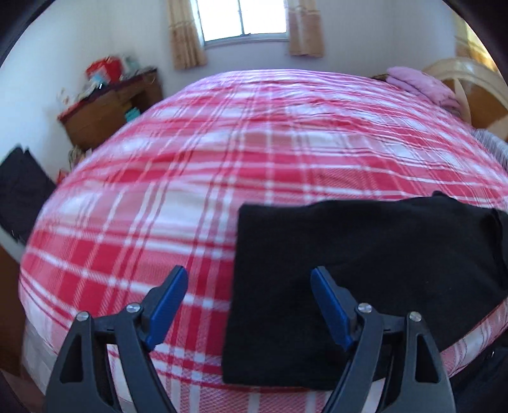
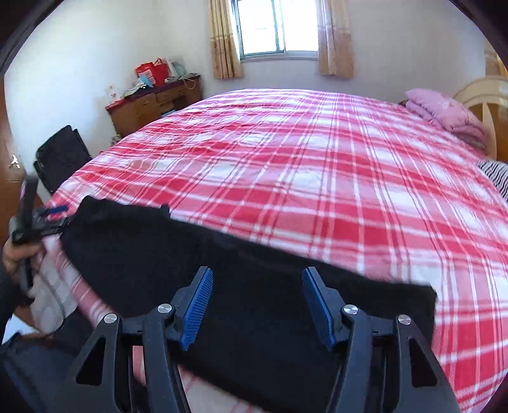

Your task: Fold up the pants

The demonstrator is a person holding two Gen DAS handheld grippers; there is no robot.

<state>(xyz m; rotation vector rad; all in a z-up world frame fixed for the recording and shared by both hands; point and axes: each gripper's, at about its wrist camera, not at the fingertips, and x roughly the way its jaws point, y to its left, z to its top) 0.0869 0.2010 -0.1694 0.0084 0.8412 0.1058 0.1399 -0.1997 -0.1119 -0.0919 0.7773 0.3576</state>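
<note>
Both sets of jaws stand spread wide and grasp nothing. Across the lower half of the left wrist view, the left gripper (image 1: 249, 281) hangs above the near edge of the bed, its left blue pad over plaid cloth and its right pad over the black pants (image 1: 365, 270), whose straight folded edge runs down the frame between the two fingers. At the bottom centre of the right wrist view, the right gripper (image 2: 257, 281) has both pads over the same dark cloth, which lies as a long band from the left of the frame to the lower right, flat along the bed's near edge. At far left of that view the left gripper shows small, held in a hand (image 2: 16, 254) beside the pants' end. The red and white plaid bedspread (image 2: 317, 178) covers the bed. A pink folded blanket (image 2: 444, 111) lies at the upper right, a cluttered wooden dresser (image 2: 152, 104) at the upper left, and a curtained window (image 2: 279, 28) at top centre.
</note>
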